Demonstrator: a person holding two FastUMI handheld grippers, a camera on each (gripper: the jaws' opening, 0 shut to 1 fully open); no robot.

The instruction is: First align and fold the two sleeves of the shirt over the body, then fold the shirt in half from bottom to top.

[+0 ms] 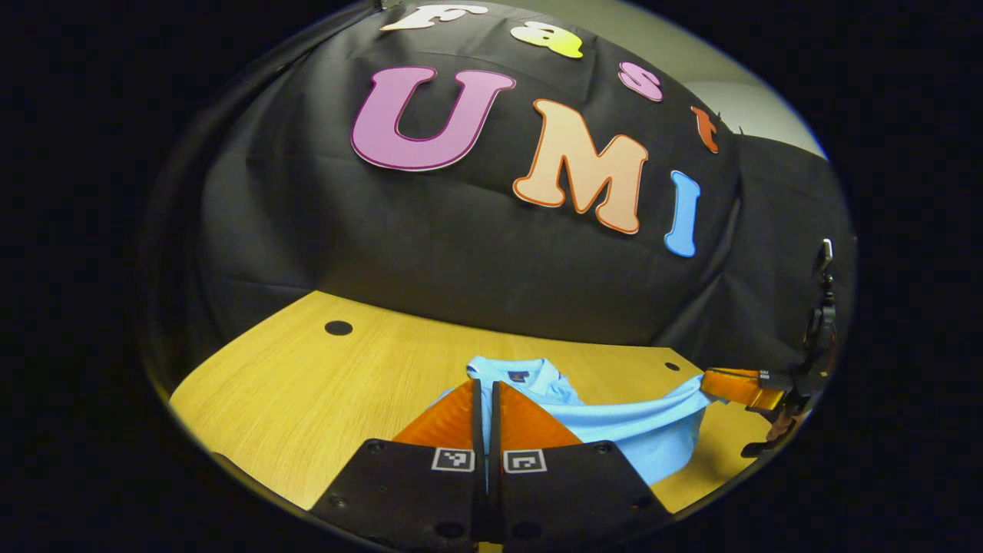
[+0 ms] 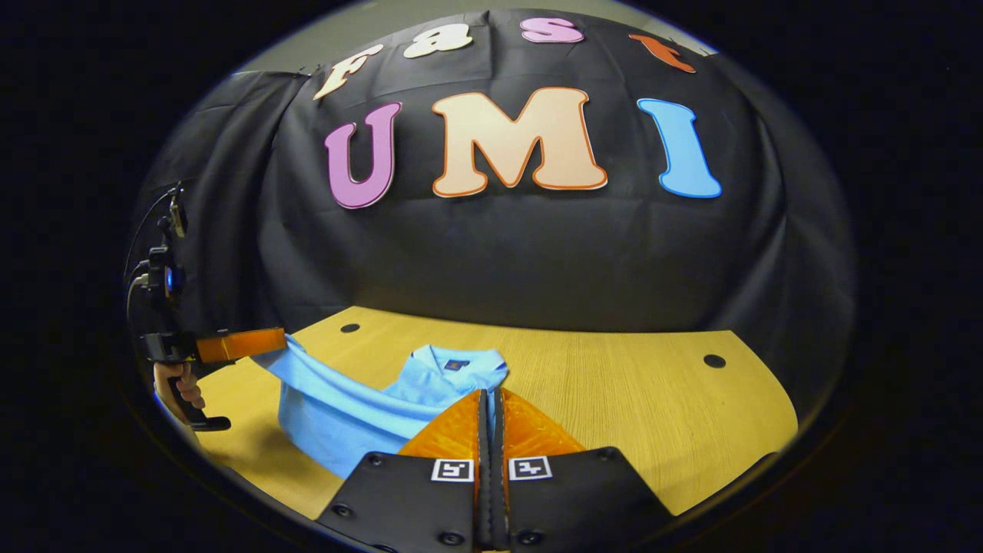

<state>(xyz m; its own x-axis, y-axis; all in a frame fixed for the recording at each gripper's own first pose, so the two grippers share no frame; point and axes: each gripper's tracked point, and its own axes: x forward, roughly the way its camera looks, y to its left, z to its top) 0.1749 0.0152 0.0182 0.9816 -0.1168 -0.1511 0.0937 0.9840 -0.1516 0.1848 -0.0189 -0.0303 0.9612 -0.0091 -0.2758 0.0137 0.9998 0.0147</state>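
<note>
A wooden table (image 1: 292, 399) fills the lower part of the left gripper view, with a black cloth wall (image 1: 461, 253) rising behind its far edge. Two small dark round holes sit in the tabletop near that far edge, one to the left (image 1: 338, 328) and one to the right (image 1: 672, 366).

A light blue shirt (image 1: 630, 430) is held up above the middle of the table, stretched in a band between the two grippers. Its collar (image 1: 530, 380) lies at the far side, with a small dark tag inside.

In the left gripper view, the left gripper (image 1: 485, 399) is at the near bottom, its two fingers pressed together with blue fabric pinched between them. The right gripper (image 1: 741, 386) is at the right, gripping the other end of the stretched cloth.

In the right gripper view, the table (image 2: 653, 399) and shirt (image 2: 345, 415) appear again, with the collar (image 2: 459, 365) just beyond the right gripper (image 2: 491, 407), whose fingers are clenched on shirt fabric. At the far left, the left gripper (image 2: 253, 342) clamps the raised edge of the shirt, and a hand (image 2: 180, 388) holds its handle.
</note>
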